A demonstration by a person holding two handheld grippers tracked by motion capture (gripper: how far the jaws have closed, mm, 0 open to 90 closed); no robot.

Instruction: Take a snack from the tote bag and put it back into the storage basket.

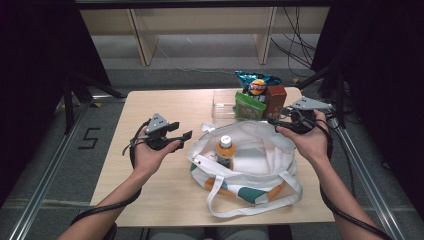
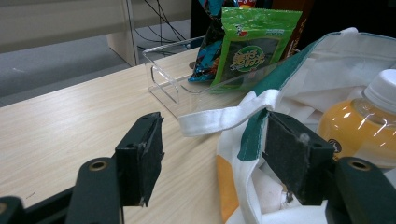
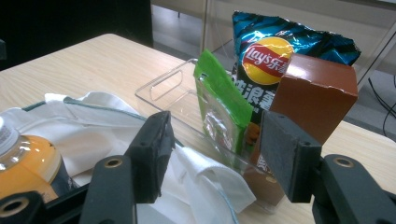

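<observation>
A white tote bag (image 1: 260,150) with green and orange trim lies open on the wooden table (image 1: 165,105). An orange drink bottle (image 1: 225,148) stands inside it. My left gripper (image 1: 182,136) hovers just left of the bag, open; the bag's rim and strap (image 2: 219,116) lie ahead of its jaws, untouched. My right gripper (image 1: 276,119) is at the bag's far right edge, open and holding nothing. Through its jaws I see a clear tray (image 3: 163,86) with a green snack packet (image 3: 219,102), a blue chips bag (image 3: 275,51) and a brown box (image 3: 313,98).
The tray (image 1: 222,107) stands at the table's back edge, right of centre. The bag's handles (image 1: 250,200) loop toward the front edge. Bare tabletop lies left of my left hand. Wooden shelving (image 1: 200,30) and floor cables (image 1: 295,50) are beyond the table.
</observation>
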